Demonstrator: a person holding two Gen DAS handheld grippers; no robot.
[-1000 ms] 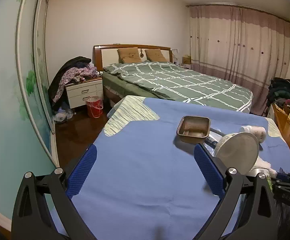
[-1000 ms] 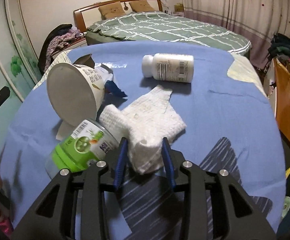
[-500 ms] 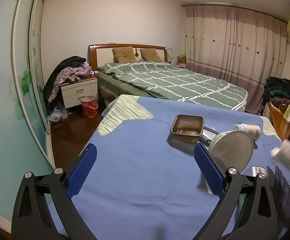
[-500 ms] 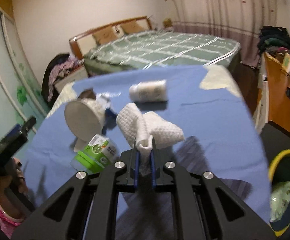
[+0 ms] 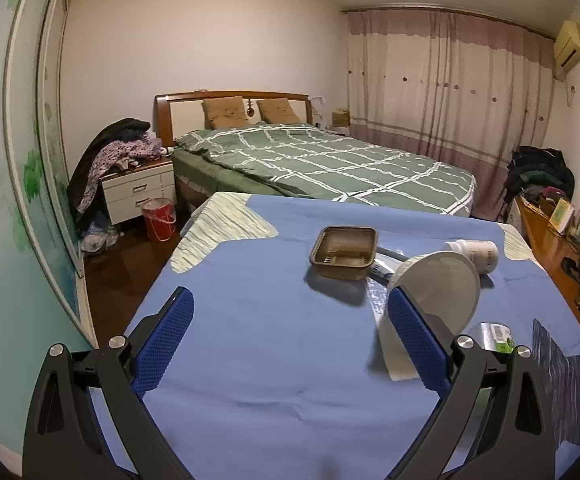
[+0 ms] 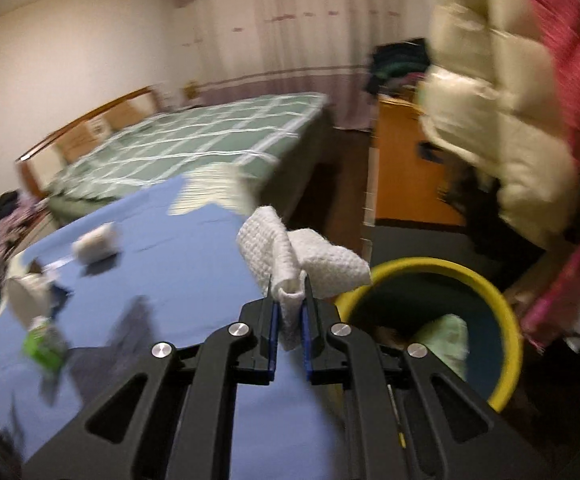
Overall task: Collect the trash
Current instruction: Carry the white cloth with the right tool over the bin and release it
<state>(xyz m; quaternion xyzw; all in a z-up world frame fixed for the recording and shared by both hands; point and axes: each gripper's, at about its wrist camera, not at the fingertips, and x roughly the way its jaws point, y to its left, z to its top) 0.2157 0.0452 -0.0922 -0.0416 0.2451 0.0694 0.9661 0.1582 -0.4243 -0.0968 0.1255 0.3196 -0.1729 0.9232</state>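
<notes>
My right gripper is shut on a crumpled white paper towel, held in the air over the table's right edge, beside a yellow-rimmed bin on the floor. A pale green wad lies inside the bin. My left gripper stands open above the blue tablecloth, nothing between its pads. Ahead of it lie a brown plastic tray, a tipped white paper cup, a white pill bottle and a green-labelled container.
A green checked bed stands behind the table, with a white nightstand and a red bucket to its left. An orange wooden cabinet and a hanging cream padded jacket are right of the bin.
The right gripper closed on the paper towel, lifted it off the table and swung it right, over the bin's side. The left gripper stayed almost still.
</notes>
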